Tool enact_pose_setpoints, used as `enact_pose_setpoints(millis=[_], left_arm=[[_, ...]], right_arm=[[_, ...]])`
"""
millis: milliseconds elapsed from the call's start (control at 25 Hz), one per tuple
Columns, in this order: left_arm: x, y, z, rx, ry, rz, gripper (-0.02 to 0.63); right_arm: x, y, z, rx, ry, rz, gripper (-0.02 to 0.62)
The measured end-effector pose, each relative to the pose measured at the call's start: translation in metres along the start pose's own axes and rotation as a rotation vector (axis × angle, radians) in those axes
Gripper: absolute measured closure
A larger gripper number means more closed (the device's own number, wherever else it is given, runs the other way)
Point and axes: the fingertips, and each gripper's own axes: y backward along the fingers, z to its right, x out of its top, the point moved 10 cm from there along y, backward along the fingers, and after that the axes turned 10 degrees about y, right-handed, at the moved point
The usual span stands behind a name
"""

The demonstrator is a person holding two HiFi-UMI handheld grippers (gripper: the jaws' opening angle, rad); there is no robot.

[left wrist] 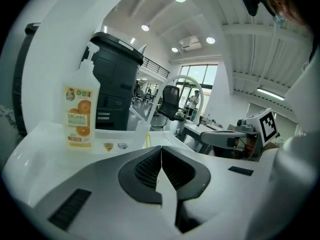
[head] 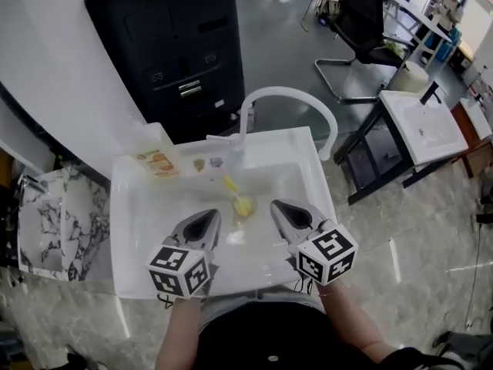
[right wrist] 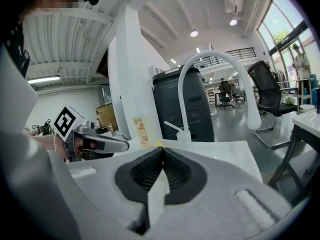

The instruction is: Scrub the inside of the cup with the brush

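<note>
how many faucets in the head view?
2: white arched faucet over the near sink; black faucet on the white basin at right. More may be hidden farther back.

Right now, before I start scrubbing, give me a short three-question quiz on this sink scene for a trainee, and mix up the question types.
1. Multiple choice: where does the yellow brush lie?
A. inside the sink
B. on the floor
C. between the right gripper's jaws

2. True or false: the left gripper and the right gripper both have their jaws wide apart.

3. Fill in: in the head view, the bottle with the orange label is at the sink's back ____ corner.

Key
1. A
2. False: both sets of jaws are closed together, with nothing between them.
3. left
</note>
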Motion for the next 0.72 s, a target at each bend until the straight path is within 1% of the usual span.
enact_pose_setpoints(millis=[240, 480, 720], left_arm=[[0.007, -0.022, -0.021, -0.06, -0.019, -0.073, 0.588], [0.003, -0.03, -0.032, -0.088, -0.013, -0.105, 0.589], [-0.002, -0.042, -0.03, -0.114, -0.024, -0.145, 0.589]], right_arm=[[-0.004, -0.018, 0.006, -0.069, -0.036, -0.02, 0.597], [-0.013, -0.024, 0.004, -0.098, -0.051, -0.057, 0.597], [-0.021, -0.02, 0.009, -0.116, -0.056, -0.111, 0.597]])
